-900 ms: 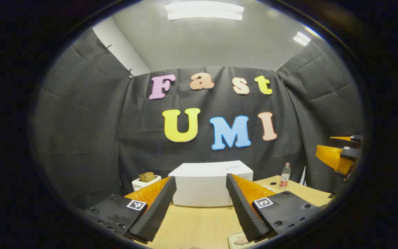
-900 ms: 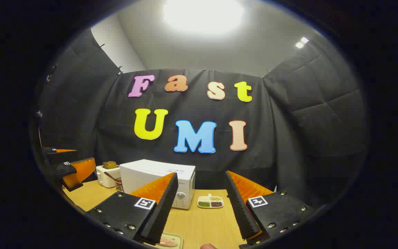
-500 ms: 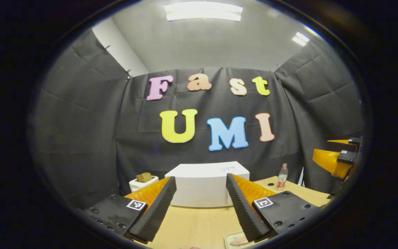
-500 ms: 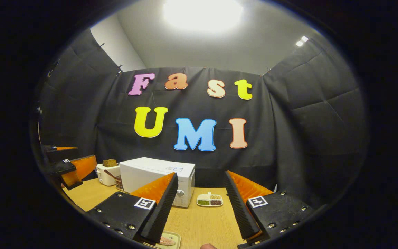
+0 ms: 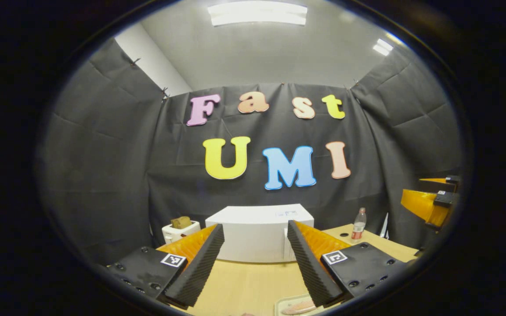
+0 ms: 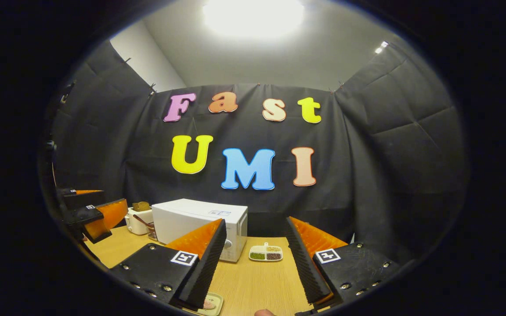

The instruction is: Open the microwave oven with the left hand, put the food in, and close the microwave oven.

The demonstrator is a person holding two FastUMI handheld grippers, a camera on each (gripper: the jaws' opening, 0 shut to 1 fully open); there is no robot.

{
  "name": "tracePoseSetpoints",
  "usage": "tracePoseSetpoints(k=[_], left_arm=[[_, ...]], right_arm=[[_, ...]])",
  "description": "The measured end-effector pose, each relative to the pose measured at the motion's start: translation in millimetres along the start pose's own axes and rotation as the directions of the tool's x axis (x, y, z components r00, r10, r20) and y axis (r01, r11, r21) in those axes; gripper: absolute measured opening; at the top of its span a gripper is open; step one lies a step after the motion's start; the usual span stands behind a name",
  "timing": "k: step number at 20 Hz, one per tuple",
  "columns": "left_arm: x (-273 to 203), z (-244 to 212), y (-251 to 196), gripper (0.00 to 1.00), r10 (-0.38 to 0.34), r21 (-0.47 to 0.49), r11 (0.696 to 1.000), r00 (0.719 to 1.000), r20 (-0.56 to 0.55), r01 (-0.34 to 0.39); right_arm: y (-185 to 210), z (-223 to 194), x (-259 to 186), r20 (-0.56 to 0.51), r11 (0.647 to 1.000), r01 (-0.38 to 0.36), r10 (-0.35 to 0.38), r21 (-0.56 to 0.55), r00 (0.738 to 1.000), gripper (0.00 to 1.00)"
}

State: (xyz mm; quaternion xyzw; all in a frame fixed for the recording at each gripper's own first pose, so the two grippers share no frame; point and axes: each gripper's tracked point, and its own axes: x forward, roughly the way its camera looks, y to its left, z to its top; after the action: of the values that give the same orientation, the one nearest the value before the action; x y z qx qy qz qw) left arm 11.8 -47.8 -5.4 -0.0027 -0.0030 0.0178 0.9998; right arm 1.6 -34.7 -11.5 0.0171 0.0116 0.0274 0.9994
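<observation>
The left claw (image 5: 255, 263) is hovering above the wooden desk (image 5: 244, 285) with its fingers spread wide and nothing between them. Straight ahead of it, at the back of the desk against the black cloth wall, the white microwave oven (image 5: 257, 232) is standing with its door shut. To the left of the microwave oven a white toaster (image 5: 179, 230) is holding a slice of bread (image 5: 181, 222), and to its right a clear plastic bottle (image 5: 359, 225) is standing upright. At the near edge of the desk, just under the right finger, a small tray with pinkish food (image 5: 299, 307) is lying flat.

The right claw (image 6: 255, 263) is also hanging open and empty above the desk (image 6: 257, 285). In the right gripper view the microwave oven (image 6: 198, 224) is sitting to the left of centre, and a divided dish of grains (image 6: 265, 253) is lying just beside its right front corner. The food tray (image 6: 209, 303) is peeking out below the left finger. The left claw (image 6: 92, 215) is showing at the far left edge, well apart from the microwave oven.
</observation>
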Motion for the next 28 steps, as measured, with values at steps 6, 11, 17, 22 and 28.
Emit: tracePoseSetpoints(k=[6, 11, 17, 22, 28], left_arm=[[44.7, -4.7, -10.7, 0.97, 0.003, 0.001, 1.0, 1.0, 0.022, -0.003], [107.4, -22.6, -19.6, 0.98, -0.043, -0.003, 0.999, 0.999, 0.032, 0.043], [172.4, -69.6, -38.5, 0.98, -0.109, -0.01, 0.994, 0.994, -0.007, 0.109], [217.1, -118.8, -62.0, 0.95, -0.169, -0.036, 0.985, 0.983, -0.071, 0.167], [253.3, -170.1, -89.4, 0.95, -0.242, -0.046, 0.97, 0.96, -0.144, 0.237]], right_arm=[[-8.2, 1.6, 2.5, 0.014, 1.0, -0.006, 0.006, 0.0, 1.0, 0.82], [-12.7, -7.2, 21.8, -0.007, 0.999, 0.035, -0.035, -0.02, 0.999, 0.82], [-21.2, 0.4, 43.5, 0.004, 0.99, 0.141, -0.141, -0.026, 0.99, 0.82], [-24.5, 0.5, 49.3, -0.003, 0.976, 0.205, -0.206, -0.073, 0.979, 0.82], [-36.0, 10.0, 39.5, 0.005, 0.943, 0.309, -0.311, -0.123, 0.95, 0.82]])
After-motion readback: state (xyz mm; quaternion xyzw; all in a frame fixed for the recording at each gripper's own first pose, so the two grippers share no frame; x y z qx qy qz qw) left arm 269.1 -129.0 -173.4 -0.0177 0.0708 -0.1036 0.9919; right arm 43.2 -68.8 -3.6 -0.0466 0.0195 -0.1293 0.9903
